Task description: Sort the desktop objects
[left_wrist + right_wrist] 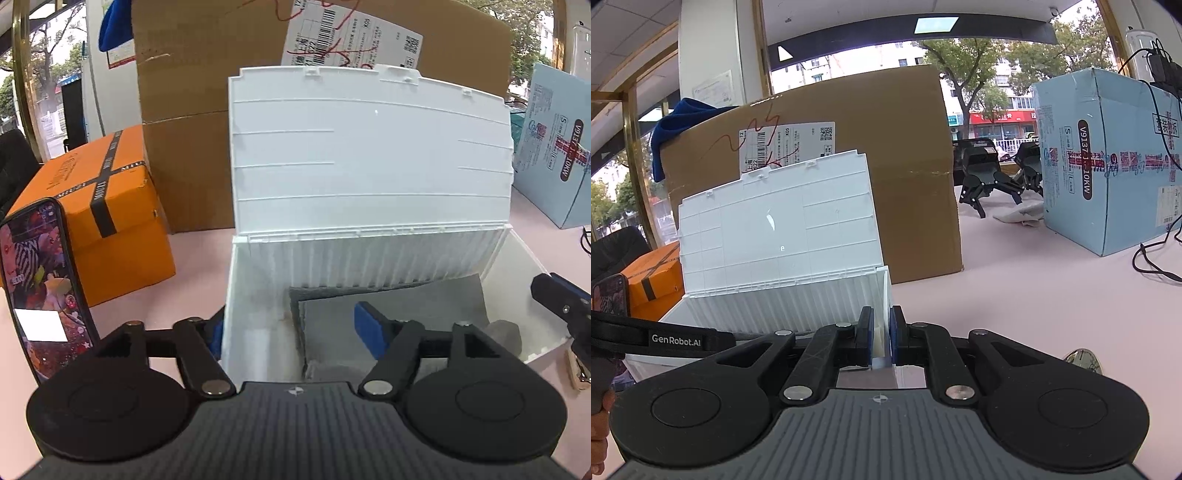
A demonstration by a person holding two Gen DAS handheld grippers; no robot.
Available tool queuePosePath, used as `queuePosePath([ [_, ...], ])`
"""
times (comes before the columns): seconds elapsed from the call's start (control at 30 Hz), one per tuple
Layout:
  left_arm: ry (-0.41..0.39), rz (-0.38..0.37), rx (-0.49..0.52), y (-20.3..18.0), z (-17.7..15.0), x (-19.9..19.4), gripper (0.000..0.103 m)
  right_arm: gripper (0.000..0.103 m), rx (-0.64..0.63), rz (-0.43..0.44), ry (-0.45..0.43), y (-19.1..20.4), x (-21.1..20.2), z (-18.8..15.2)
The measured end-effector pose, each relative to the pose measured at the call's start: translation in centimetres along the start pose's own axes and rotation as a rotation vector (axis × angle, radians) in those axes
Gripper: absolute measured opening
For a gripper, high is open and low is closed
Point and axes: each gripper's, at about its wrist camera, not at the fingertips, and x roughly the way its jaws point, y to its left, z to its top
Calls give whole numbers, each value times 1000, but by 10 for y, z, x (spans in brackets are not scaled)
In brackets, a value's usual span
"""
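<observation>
- The left gripper (291, 328) stands wide open and holds nothing. Its left finger sits outside the white storage box (258, 317), against the left wall, and its right blue pad (369, 328) hangs inside the box above the contents, so the two fingers straddle that wall.
- The right gripper (881, 338) is nearly closed, its two blue pads pinching the thin right wall of the same box (886, 295). From the left wrist view its dark tip (565, 302) shows at the box's right edge.
- Judged from this, the step in hand is steadying the box: the right gripper pins it while the left is free over the opening. The next move likely calls for the left gripper to lift clear of the wall without dragging the box, then reach for a loose item.
- Just ahead of the left gripper, inside the box, lie grey flat sheets (399, 310), perhaps cloth or felt, and to the right a small pale grey lump (506, 330) I cannot identify.
- Beyond both grippers the hinged lid (369, 155) stands upright, open.
- Left of the left gripper a phone (40, 288) with a lit screen leans upright, with an orange box (110, 221) behind it.
- Farther ahead is a large cardboard carton (886, 147); to the right of the right gripper, a light blue carton (1108, 158).
</observation>
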Motion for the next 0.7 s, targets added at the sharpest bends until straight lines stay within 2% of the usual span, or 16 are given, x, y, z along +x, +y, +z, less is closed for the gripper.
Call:
queuePosePath([
  [0.03, -4, -1, 3, -1, -1, 0, 83, 13, 8, 5, 0, -1, 0, 0],
  [0.07, -8, -2, 7, -3, -1, 1, 83, 24, 18, 20, 2, -1, 0, -1],
  [0.1, -12, -2, 11, -4, -2, 1, 84, 50, 29, 35, 4, -2, 0, -1],
  [0.13, -21, -2, 18, -5, -3, 1, 87, 64, 47, 51, 5, -3, 1, -2],
  [0.17, -29, -4, 22, -6, -3, 2, 88, 81, 74, 65, -7, -5, 0, -3],
  [0.2, -37, -5, 26, -7, -4, 2, 92, 86, 102, 78, -21, -7, -1, -4],
  [0.23, -46, 0, 25, -7, -4, 2, 97, 87, 106, 89, -32, -6, -2, -4],
  [0.3, -73, 13, 20, -8, -6, 1, 103, 98, 78, 97, -57, -3, -4, -4],
  [0.37, -112, 38, 11, -8, -8, 0, 103, 102, 46, 72, -104, 2, -7, -7],
  [0.47, -148, 64, -4, -8, -11, -2, 103, 103, -5, 48, -147, 9, -9, -10],
  [0.6, -145, 61, 22, -13, -12, -3, 103, 103, -47, 40, -164, 14, -8, -14],
  [0.7, -193, 89, 43, -18, -17, -5, 103, 103, -62, 47, -170, 16, -7, -16],
])
